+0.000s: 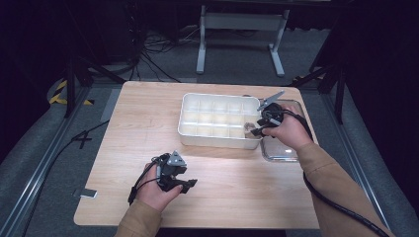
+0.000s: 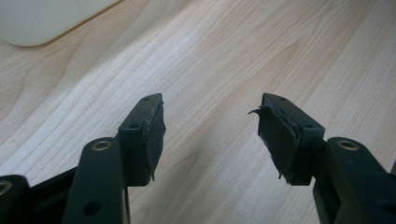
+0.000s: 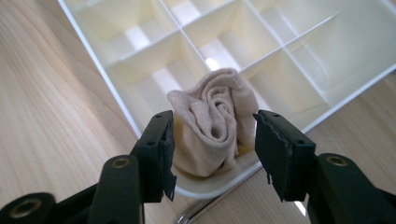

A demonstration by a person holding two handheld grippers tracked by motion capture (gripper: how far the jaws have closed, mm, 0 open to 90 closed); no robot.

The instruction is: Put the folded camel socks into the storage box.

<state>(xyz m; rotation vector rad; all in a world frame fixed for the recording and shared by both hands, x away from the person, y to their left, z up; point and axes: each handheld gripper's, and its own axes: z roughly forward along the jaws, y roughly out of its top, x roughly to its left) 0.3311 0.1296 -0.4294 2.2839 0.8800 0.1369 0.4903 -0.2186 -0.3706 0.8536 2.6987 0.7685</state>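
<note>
Right fingers [image 3: 161, 154] are standing spread, one on each side of a rolled beige sock [image 3: 212, 123], pads just clear of it; the sock is sitting upright in a corner cell of the white tray [image 3: 116, 65], at the tray's near right corner as the high view has it. Left fingers [image 2: 149, 140] are spread too, nothing between, hanging over bare table [image 2: 224, 60].

Step in hand, as I read it: letting the sock go into its cell. To do it well, be lifting the right gripper [image 1: 260, 127] straight up, jaws wide, so no pad is snagging the fabric and tipping the roll over the divider.

The right gripper view is giving the sock's spiral fold and its cell; the high view is giving layout instead: the left gripper [image 1: 184, 183] resting well apart near the front edge, and a clear dish [image 1: 281, 150] beside the tray under the right hand [image 1: 289, 132].
</note>
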